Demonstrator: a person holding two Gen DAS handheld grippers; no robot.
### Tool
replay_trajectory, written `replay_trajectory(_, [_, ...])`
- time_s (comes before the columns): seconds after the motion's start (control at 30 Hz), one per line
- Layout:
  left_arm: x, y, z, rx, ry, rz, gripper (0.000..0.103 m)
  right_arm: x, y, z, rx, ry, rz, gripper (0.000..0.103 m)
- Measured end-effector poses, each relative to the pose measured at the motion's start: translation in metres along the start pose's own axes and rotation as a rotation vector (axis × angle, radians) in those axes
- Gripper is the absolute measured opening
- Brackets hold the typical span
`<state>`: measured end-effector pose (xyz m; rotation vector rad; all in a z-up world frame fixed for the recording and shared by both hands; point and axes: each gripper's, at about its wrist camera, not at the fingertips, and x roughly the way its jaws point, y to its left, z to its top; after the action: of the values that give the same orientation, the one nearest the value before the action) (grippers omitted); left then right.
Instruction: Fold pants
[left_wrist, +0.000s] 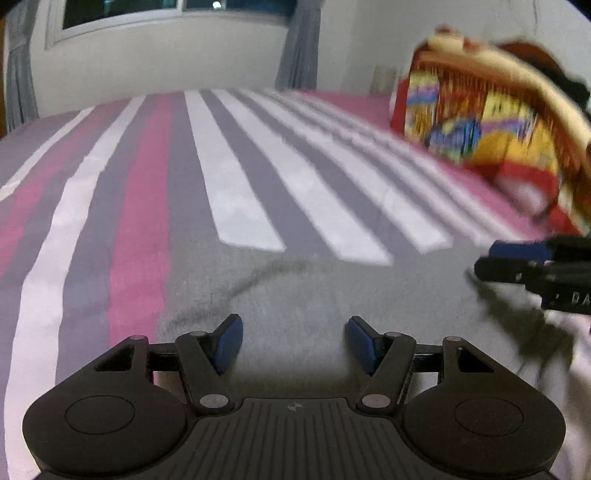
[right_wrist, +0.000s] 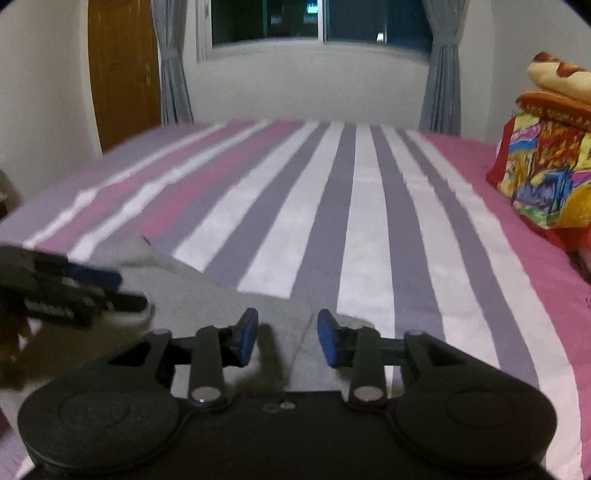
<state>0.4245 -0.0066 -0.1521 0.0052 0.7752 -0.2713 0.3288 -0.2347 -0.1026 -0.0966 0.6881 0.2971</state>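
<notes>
The grey pants (left_wrist: 314, 295) lie on the striped bed (left_wrist: 240, 166), spread at its near edge under both grippers. The left gripper (left_wrist: 293, 341) hovers over the cloth, its fingers moderately wide with nothing between them. The right gripper (right_wrist: 288, 338) sits above the pants' right edge, fingers narrower but apart, pressing on nothing. The cloth looks flat, and whether any fold is made cannot be told; most of the folding seems left. A colourful pillow stack (right_wrist: 546, 166) sits far right.
</notes>
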Motion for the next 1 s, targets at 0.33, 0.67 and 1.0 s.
replay_trajectory(0.33, [-0.057, -0.022, -0.018, 0.080, -0.045, 0.050, 0.063, -0.044, 0.017, -0.021, -0.036, -0.017, 0.019, 0.042])
replay_trajectory(0.67, [-0.081, -0.038, -0.051, 0.143, -0.024, 0.107, 0.063, -0.054, 0.026, -0.035, -0.002, 0.044, 0.084, 0.046])
replay_trajectory(1.0, [-0.103, -0.040, -0.085, 0.111, -0.036, 0.139, 0.065, -0.045, 0.024, -0.063, -0.020, 0.109, 0.062, 0.047])
